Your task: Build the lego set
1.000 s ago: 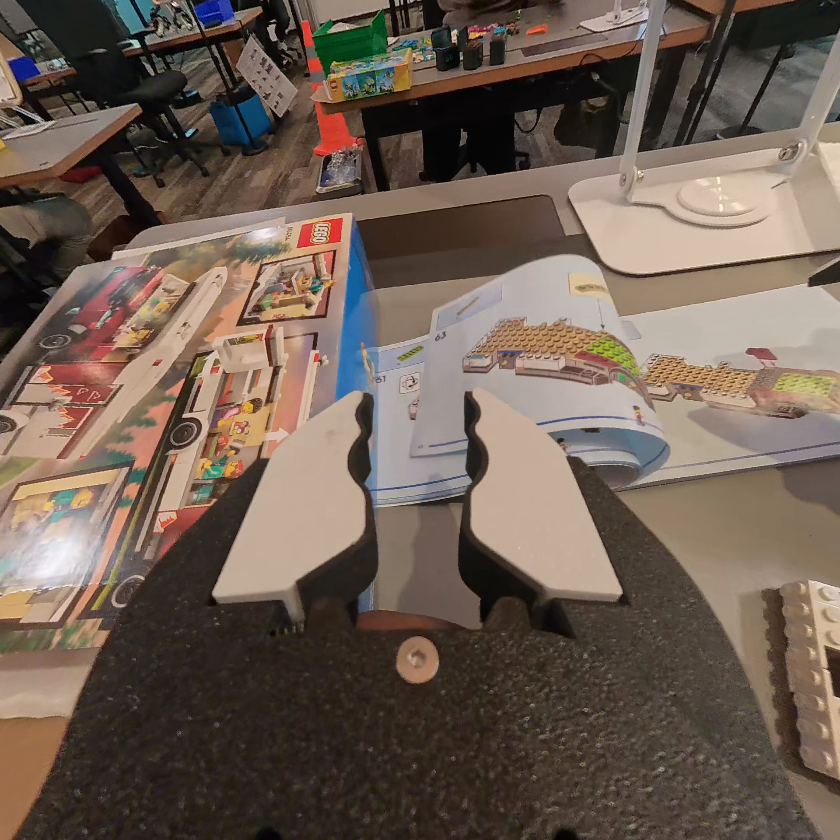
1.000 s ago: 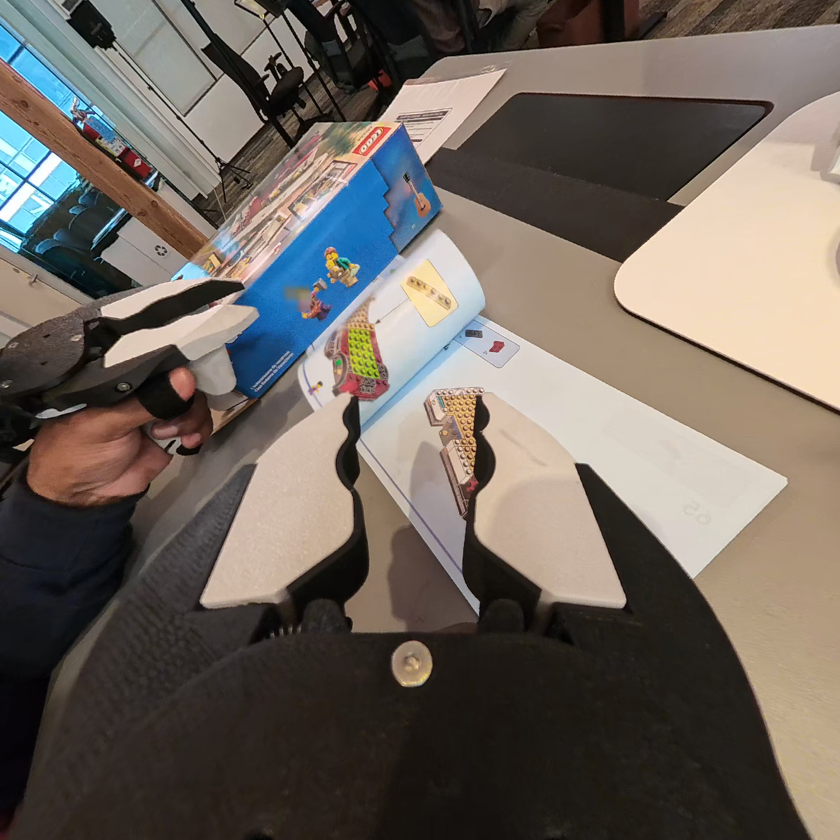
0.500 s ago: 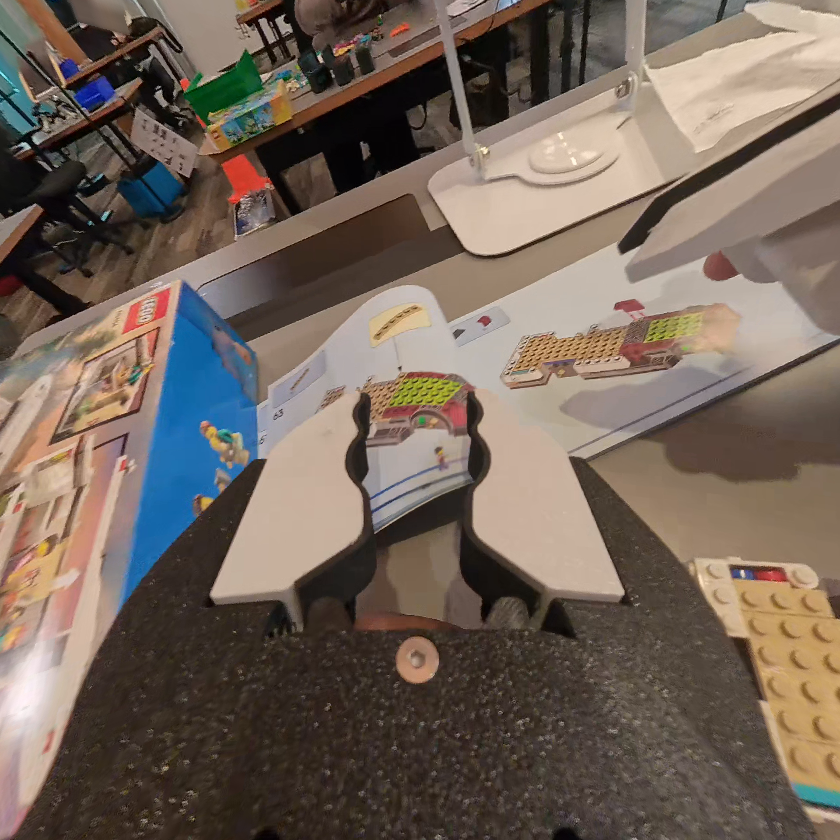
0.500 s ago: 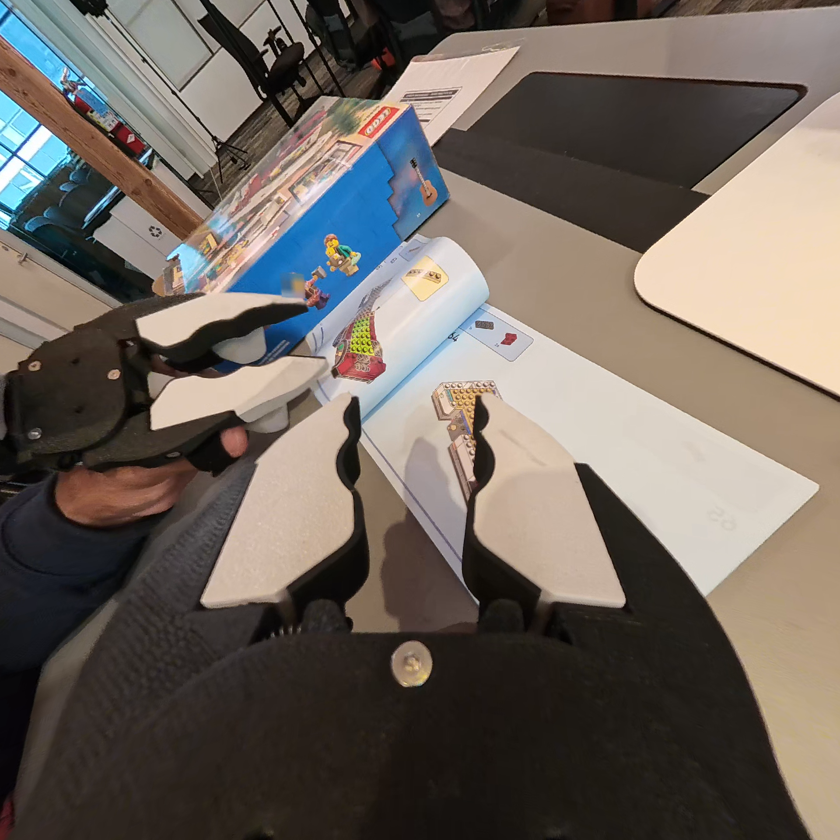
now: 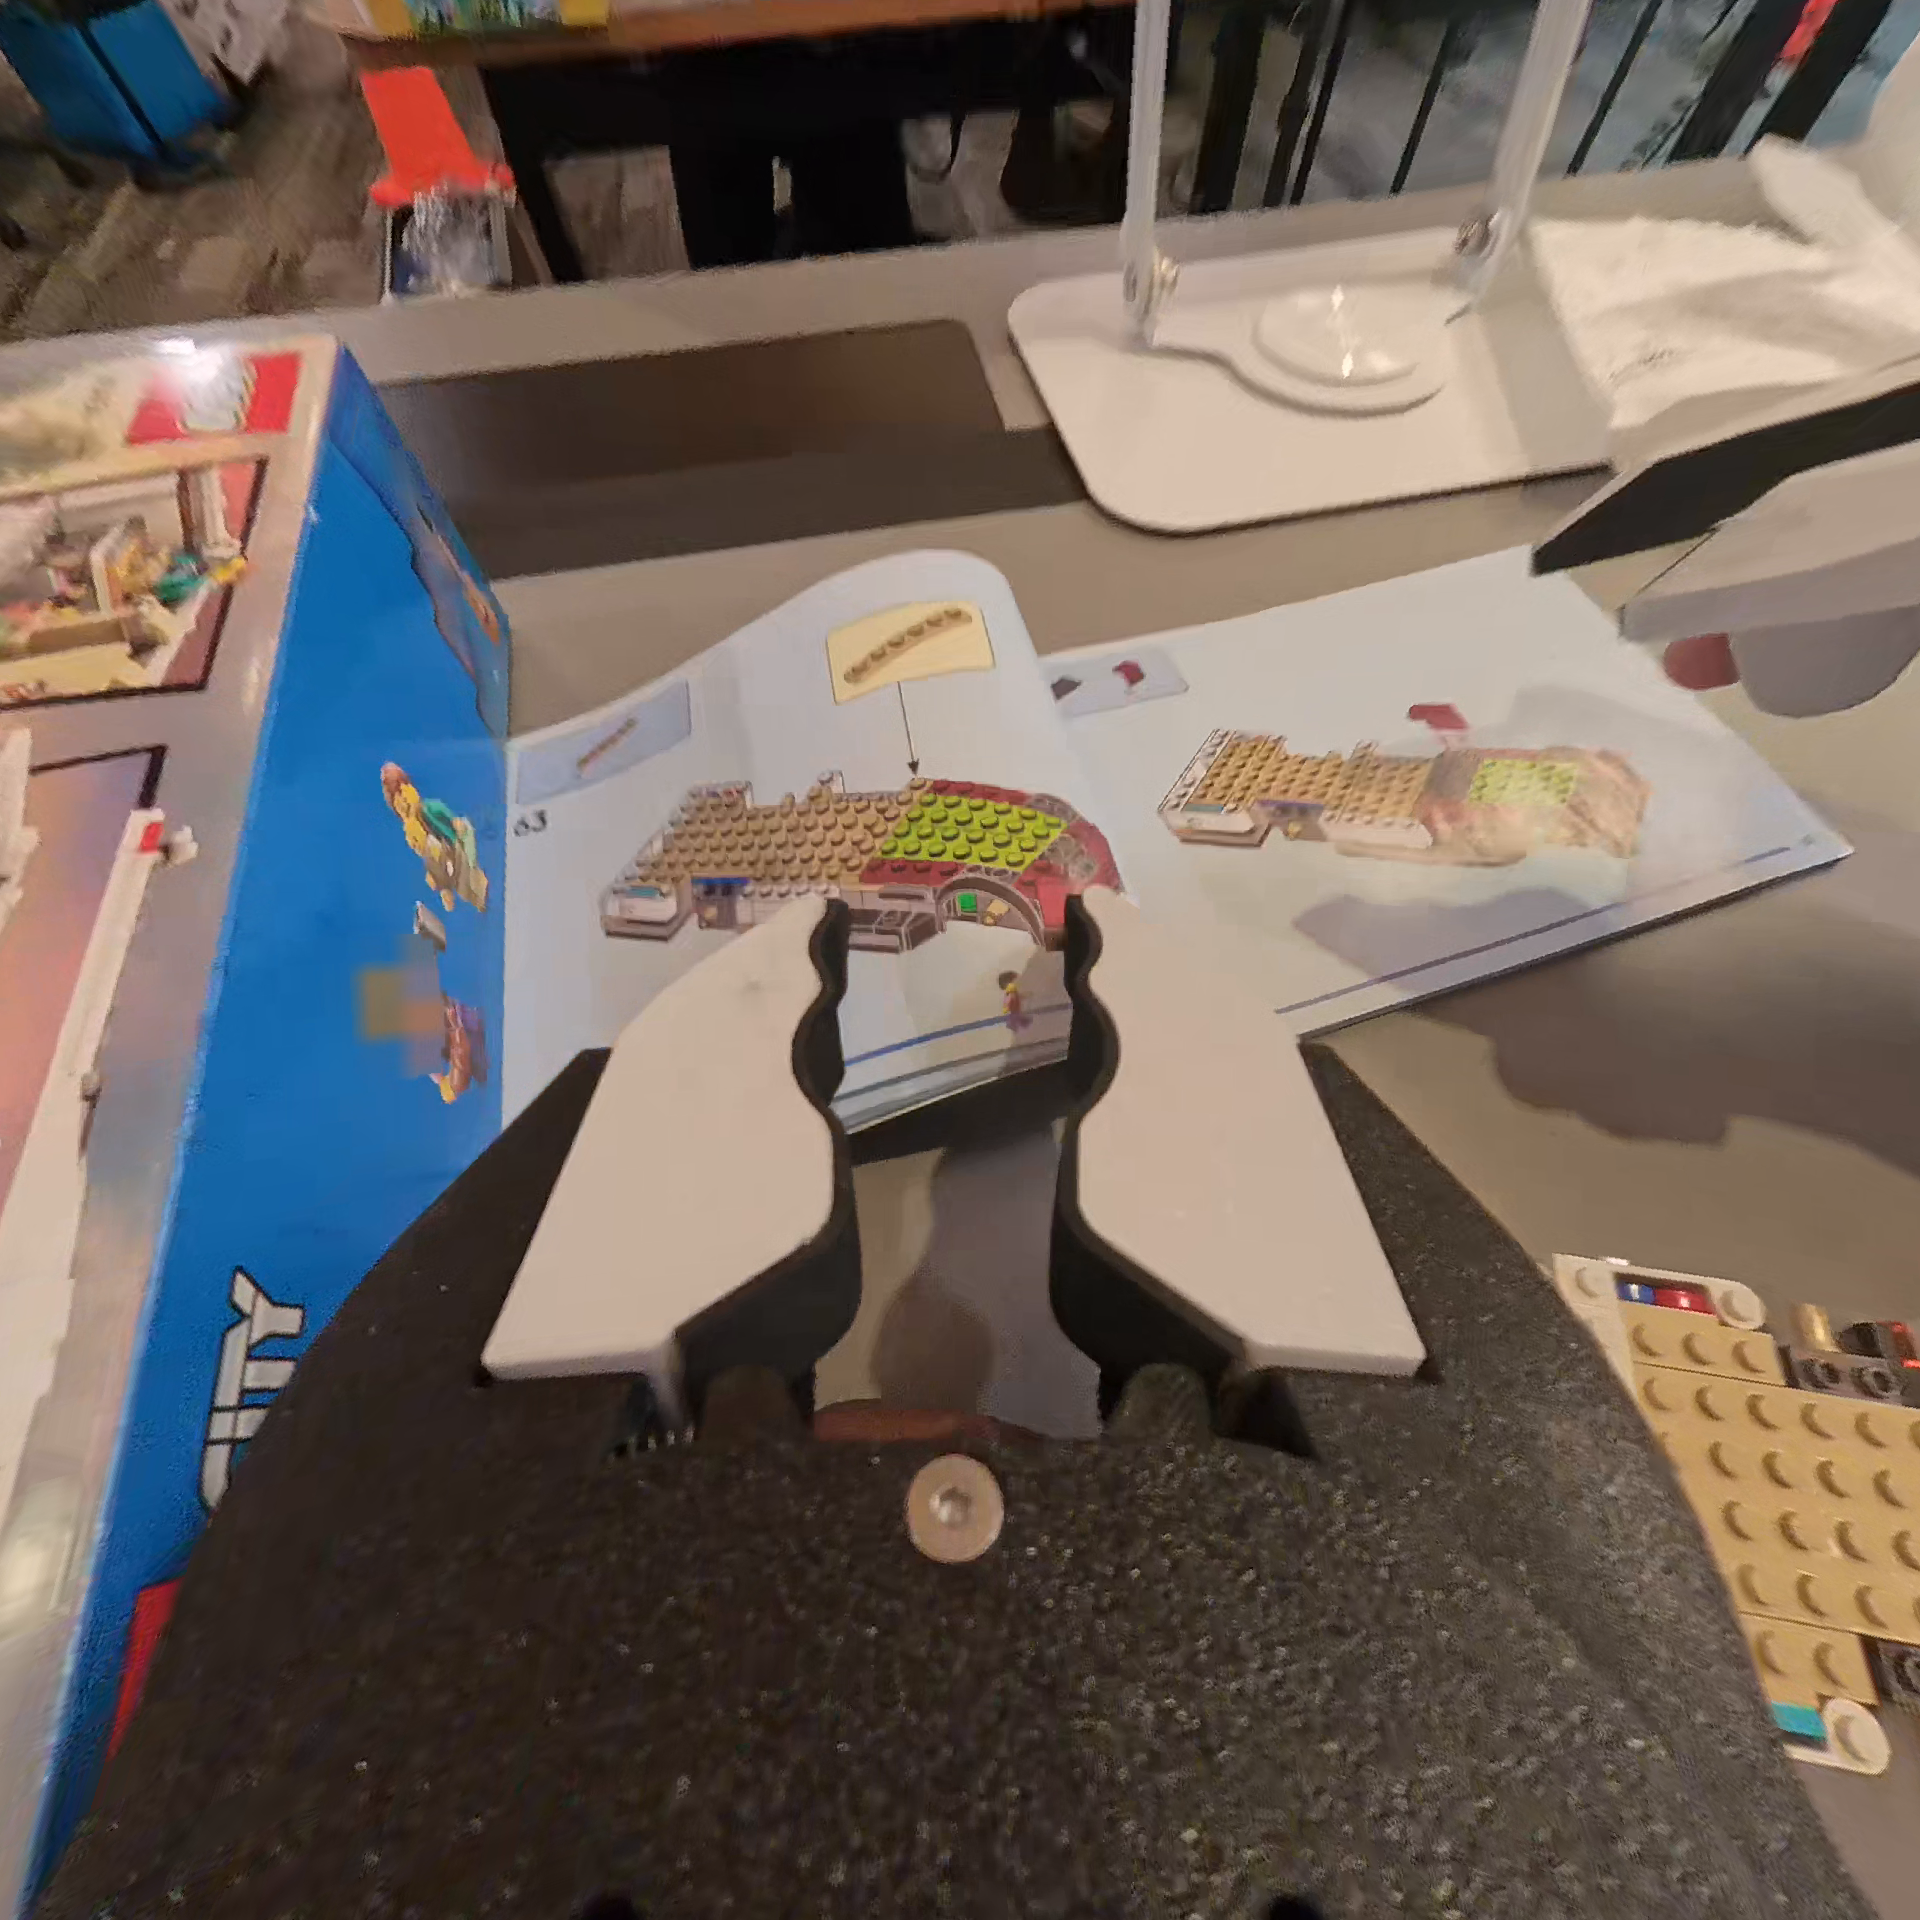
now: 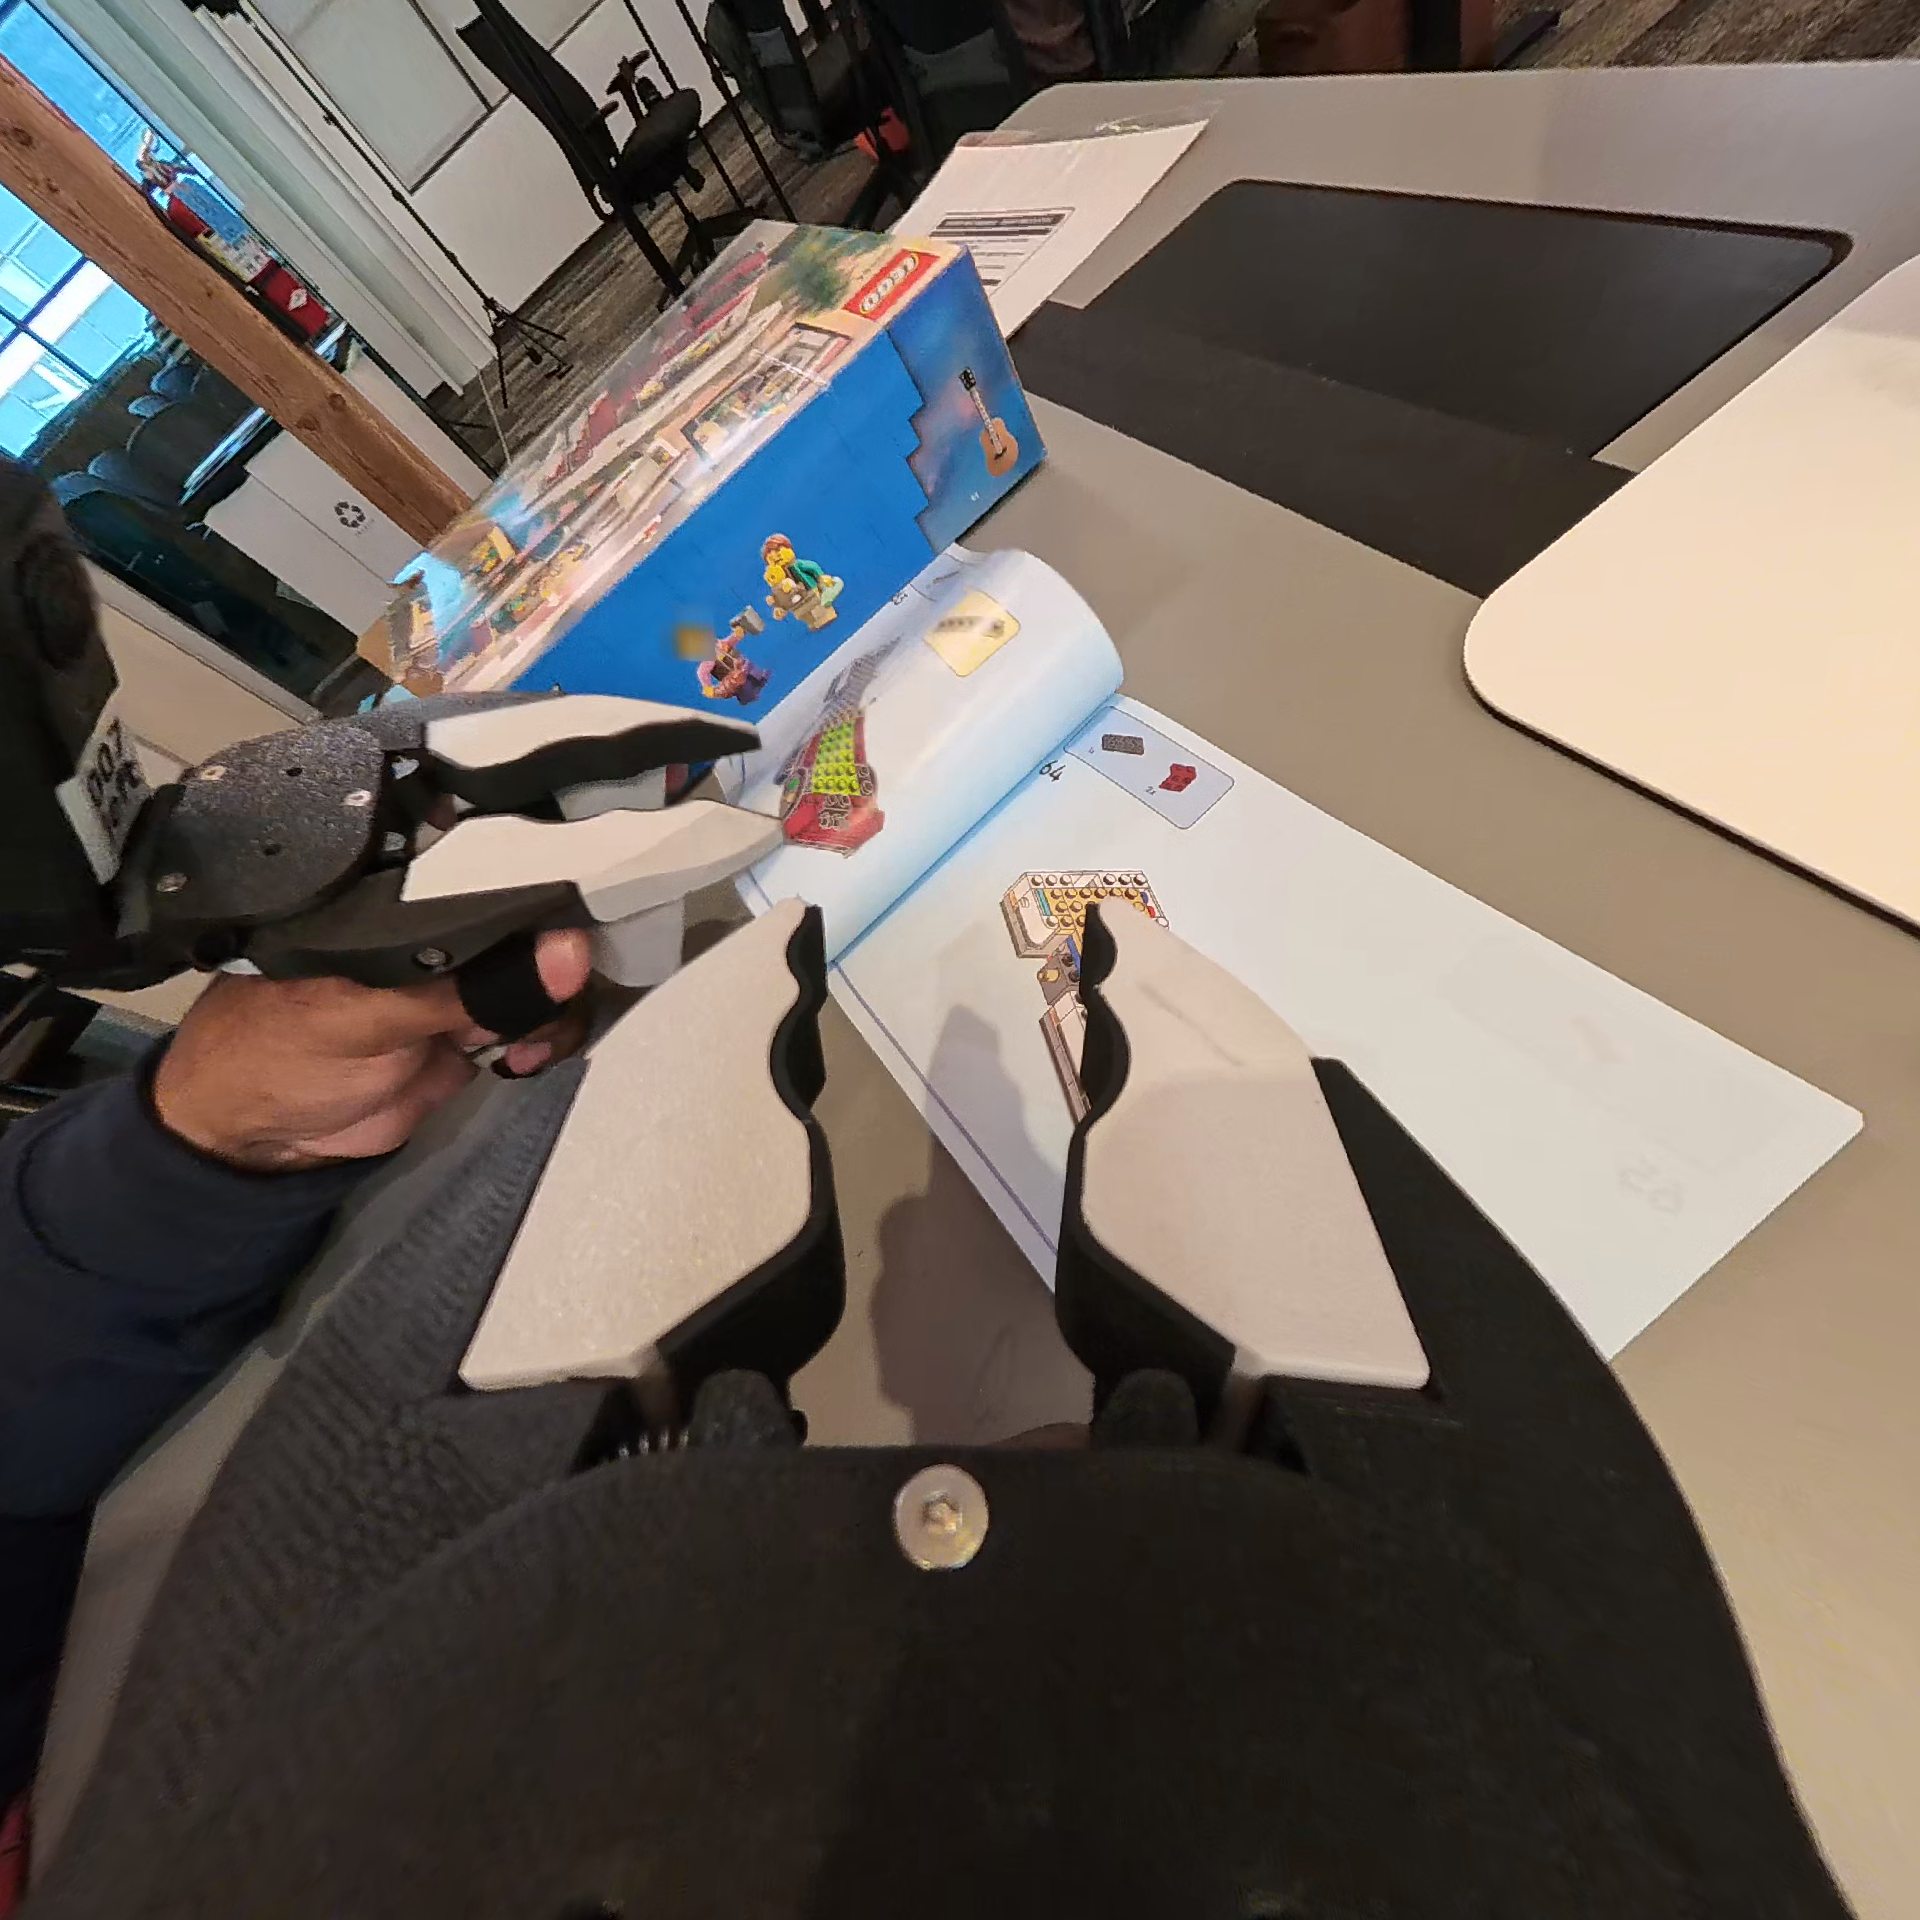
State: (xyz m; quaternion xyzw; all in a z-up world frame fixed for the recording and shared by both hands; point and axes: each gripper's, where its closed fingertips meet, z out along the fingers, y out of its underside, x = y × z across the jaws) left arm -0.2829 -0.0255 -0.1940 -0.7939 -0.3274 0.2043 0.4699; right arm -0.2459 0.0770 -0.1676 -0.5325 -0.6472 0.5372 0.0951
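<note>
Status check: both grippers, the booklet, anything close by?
Left gripper open, empty, nosed at booklet's curled page. Right gripper open, empty, above flat page. Blue box beside booklet; brick build near left.

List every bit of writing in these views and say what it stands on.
The words themselves are not copied here; these things bear them.
Blue toy box: red logo patch on the lid, large white letters on its side.
Open instruction booklet: small page numbers near the fold.
White sheet behind the box: black print, too small to read.
White tag on the left tongs: dark letters, blurred.
</note>
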